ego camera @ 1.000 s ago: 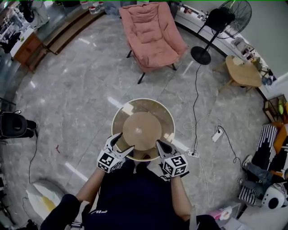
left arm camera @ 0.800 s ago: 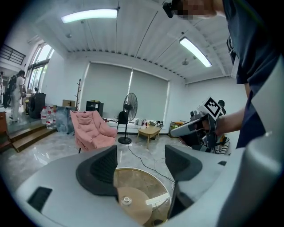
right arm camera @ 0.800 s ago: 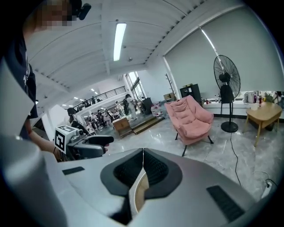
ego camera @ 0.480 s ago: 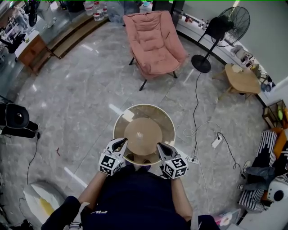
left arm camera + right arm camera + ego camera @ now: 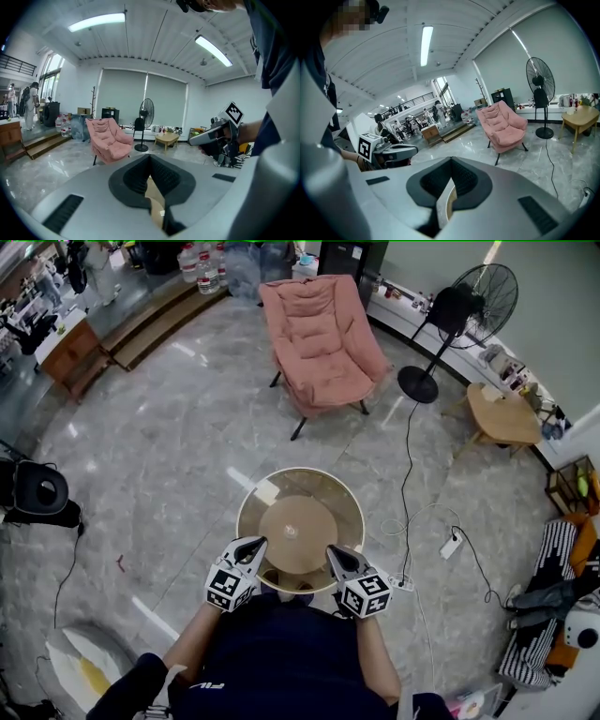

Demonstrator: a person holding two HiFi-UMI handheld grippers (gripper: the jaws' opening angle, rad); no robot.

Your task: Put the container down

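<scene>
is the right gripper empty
No, the right gripper has its jaws closed on the rim of the container.

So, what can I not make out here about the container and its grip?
Its height above the floor: head view looks straight down on the container.
Its near rim: head view, covered by the left gripper and right gripper.
Most of it: both gripper views, hidden by each gripper's body; only a strip shows between the jaws.
Things on the wooden table: head view, too small.
</scene>
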